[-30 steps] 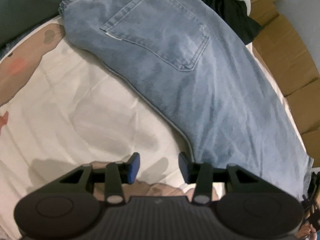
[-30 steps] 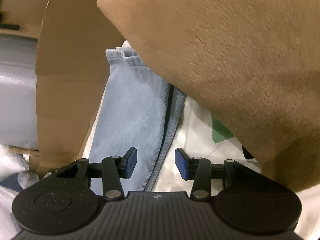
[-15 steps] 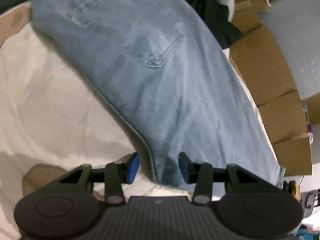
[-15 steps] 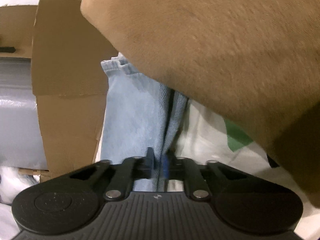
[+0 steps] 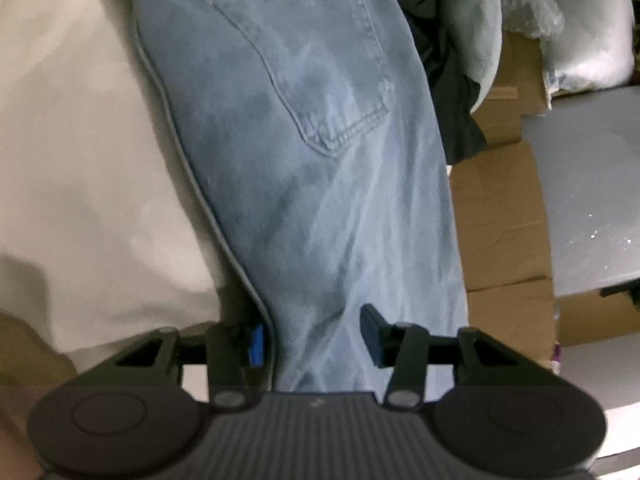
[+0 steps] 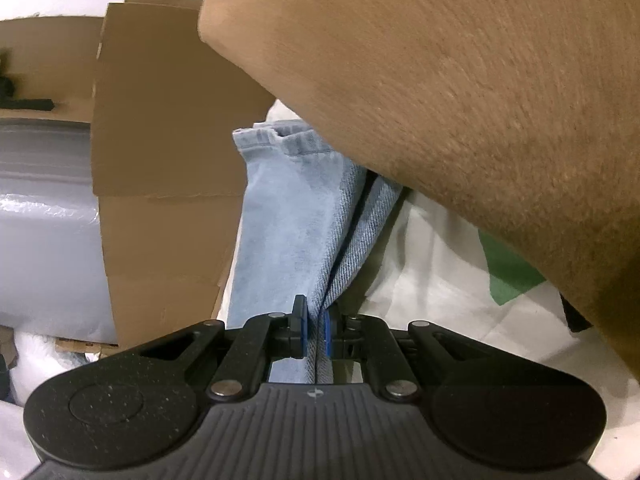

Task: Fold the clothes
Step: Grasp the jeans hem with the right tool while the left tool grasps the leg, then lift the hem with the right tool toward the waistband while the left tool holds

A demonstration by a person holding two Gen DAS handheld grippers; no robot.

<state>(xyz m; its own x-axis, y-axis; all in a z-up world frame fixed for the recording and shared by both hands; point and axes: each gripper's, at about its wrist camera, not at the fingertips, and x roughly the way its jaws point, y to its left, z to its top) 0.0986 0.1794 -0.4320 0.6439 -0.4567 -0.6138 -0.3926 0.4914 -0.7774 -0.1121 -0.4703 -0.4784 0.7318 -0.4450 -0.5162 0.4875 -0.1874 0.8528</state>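
My right jaws pinch the jeans leg edge; the left jaws stand half-open astride the thigh edge, jeans running lengthwise ahead on the bed.

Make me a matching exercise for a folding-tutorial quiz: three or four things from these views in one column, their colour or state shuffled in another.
Things:
1. jeans
2. right gripper
3. left gripper
4. cardboard

States:
A. brown, standing beside the denim
B. fingers apart, straddling the cloth's edge
C. light blue, back pocket up
D. fingers pinched on a denim fold

Pairs: 1-C, 2-D, 3-B, 4-A
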